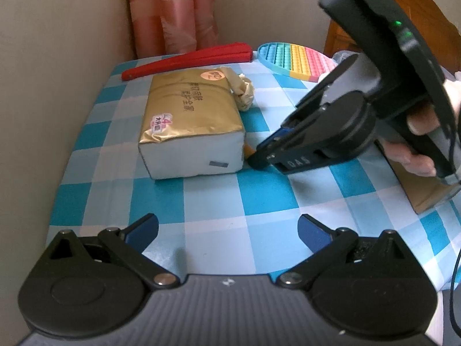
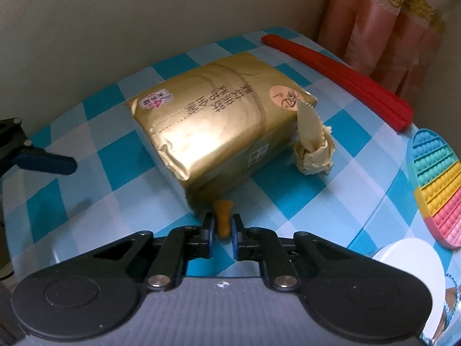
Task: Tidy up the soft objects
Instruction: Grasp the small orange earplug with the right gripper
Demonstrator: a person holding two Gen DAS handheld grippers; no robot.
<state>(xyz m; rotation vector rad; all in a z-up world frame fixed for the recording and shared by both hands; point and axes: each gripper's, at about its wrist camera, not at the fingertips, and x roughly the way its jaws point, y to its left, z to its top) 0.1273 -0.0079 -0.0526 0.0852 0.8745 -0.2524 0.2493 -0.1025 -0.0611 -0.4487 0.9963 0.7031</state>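
Note:
A gold tissue pack (image 1: 190, 121) lies on the blue checked tablecloth (image 1: 219, 201); it also shows in the right wrist view (image 2: 213, 121). A crumpled beige ribbon (image 2: 312, 147) sits at its far corner. My right gripper (image 2: 223, 227) is shut on a small orange piece (image 2: 223, 216) right at the pack's near corner; it appears in the left wrist view (image 1: 256, 160) touching the pack's right side. My left gripper (image 1: 227, 230) is open and empty, in front of the pack; one of its fingers (image 2: 46, 163) shows in the right wrist view.
A red folded fan (image 1: 190, 59) lies at the back by pink curtains (image 1: 173, 14). A rainbow pop-it mat (image 1: 294, 56) lies at the back right. A brown box (image 1: 417, 190) stands at the right edge. A white round lid (image 2: 409, 262) shows in the right wrist view.

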